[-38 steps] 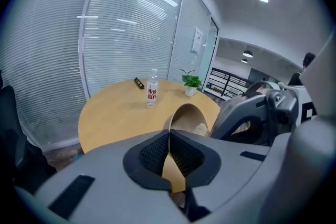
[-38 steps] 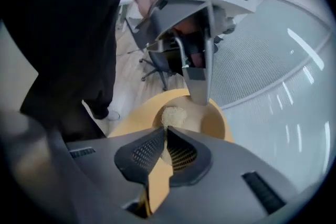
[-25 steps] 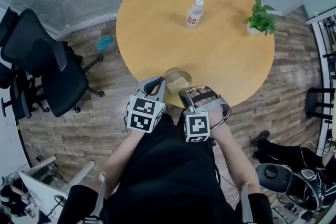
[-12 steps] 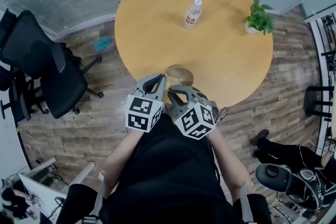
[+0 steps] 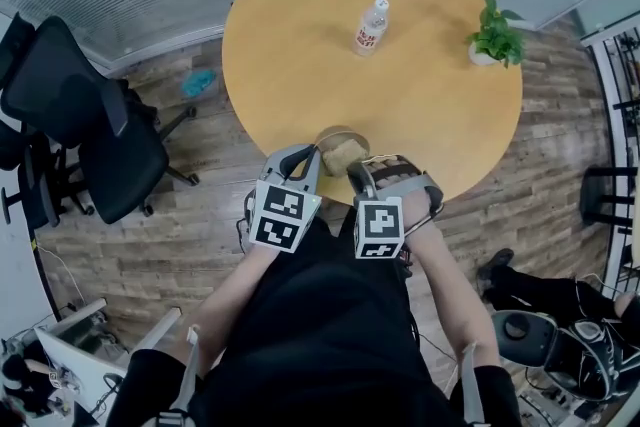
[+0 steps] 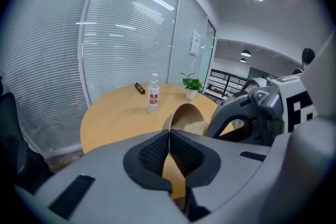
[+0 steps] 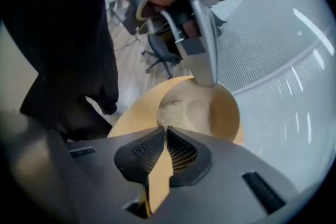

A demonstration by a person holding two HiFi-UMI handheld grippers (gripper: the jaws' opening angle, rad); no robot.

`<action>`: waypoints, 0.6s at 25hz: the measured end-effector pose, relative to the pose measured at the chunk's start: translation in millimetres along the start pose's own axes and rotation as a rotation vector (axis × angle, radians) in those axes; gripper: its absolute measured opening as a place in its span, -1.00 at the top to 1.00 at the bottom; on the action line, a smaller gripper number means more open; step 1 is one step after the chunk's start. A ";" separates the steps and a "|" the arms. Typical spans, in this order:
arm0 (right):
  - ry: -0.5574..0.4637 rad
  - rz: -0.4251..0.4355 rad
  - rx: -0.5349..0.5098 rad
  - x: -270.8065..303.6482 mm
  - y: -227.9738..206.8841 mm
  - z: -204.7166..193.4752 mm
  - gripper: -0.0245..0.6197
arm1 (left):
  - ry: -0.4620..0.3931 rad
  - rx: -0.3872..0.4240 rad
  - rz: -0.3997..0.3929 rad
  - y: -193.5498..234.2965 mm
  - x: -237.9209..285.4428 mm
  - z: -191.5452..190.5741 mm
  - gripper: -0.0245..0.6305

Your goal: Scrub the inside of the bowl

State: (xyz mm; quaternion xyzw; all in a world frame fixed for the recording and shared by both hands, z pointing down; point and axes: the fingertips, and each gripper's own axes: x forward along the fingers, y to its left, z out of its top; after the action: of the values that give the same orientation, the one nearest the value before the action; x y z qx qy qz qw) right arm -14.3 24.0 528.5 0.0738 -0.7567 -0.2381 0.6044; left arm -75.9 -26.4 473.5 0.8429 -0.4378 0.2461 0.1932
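The left gripper [image 6: 169, 134] is clamped tight on the near rim of the bowl [image 6: 185, 113], the thin wall pinched between its pads, and it has not let go or shifted over the last second. Its job looks like plain bracing, tipping the bowl slightly so the inside faces the other hand.

The right gripper [image 7: 166, 129] points steeply down into the bowl with its jaws squeezed on the edge of a pale sponge [image 7: 172, 113], which lies against the inner wall. This is what has just changed. Half a second ago that gripper had swung in toward the person and covered the sponge. Now it has swung back out to the right, and the sponge shows again inside the bowl. I read that as one back-and-forth stroke, so the scrubbing is under way, not finished.

The bowl sits at the near edge of the round table [image 5: 420, 105], right in front of the person. A bottle [image 5: 371, 25] stands well apart near the middle, and a small plant [image 5: 495, 37] sits by the far right edge.
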 end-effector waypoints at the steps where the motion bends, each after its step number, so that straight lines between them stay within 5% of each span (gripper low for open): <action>1: 0.037 -0.034 -0.083 0.6 -4.7 -4.6 0.84 | 0.008 0.000 -0.002 0.1 1.0 -1.3 0.88; 4: 0.035 -0.180 -0.229 -3.5 -23.6 4.9 0.84 | 0.029 -0.019 -0.007 2.7 2.1 -6.6 0.88; 6: -0.029 -0.273 -0.226 -8.9 -34.2 21.5 0.84 | 0.036 -0.064 -0.023 2.0 1.8 -9.8 0.88; 8: -0.032 -0.270 -0.221 -7.5 -32.5 21.6 0.84 | 0.030 -0.112 -0.034 3.2 0.7 -9.4 0.88; 11: 0.001 -0.098 -0.138 1.2 -10.2 4.9 0.84 | 0.009 -0.151 -0.033 7.3 -1.2 -7.7 0.88; 15: -0.141 0.162 0.205 -3.5 11.3 22.0 0.84 | -0.013 -0.167 -0.036 11.2 -2.7 -6.3 0.88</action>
State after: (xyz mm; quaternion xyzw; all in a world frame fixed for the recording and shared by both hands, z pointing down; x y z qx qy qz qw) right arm -32.3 41.3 527.0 0.0568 -0.8211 -0.1146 0.5563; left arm -88.2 -27.4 478.3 0.8331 -0.4428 0.1996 0.2645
